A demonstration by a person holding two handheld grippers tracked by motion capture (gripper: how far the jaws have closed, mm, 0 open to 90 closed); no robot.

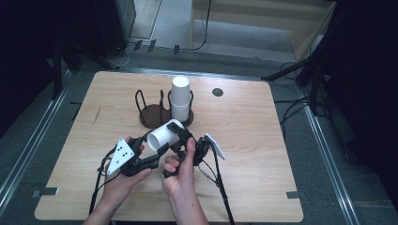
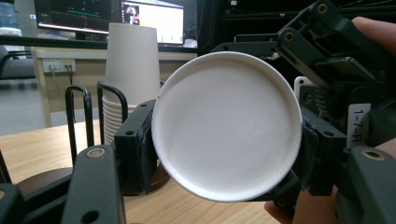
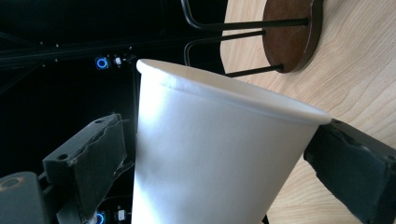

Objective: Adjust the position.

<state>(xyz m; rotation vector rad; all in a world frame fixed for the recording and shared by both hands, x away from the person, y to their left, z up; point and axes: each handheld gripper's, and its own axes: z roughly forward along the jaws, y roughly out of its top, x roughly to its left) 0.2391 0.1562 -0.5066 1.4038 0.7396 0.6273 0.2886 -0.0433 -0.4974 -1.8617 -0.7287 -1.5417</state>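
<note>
A black wire cup holder (image 1: 157,110) stands on the wooden table (image 1: 244,140) with a stack of white paper cups (image 1: 180,98) in its right-hand ring. Just in front of the holder, a single paper cup (image 1: 162,133) lies sideways in the air, clamped by both the left gripper (image 1: 149,149) and the right gripper (image 1: 184,140). Both hands meet beneath it.

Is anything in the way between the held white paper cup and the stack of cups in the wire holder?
Nothing visible. The white paper cup lies sideways in the right claw, just in front of the stack of white cups in the black wire holder, with only bare wooden table between.
</note>
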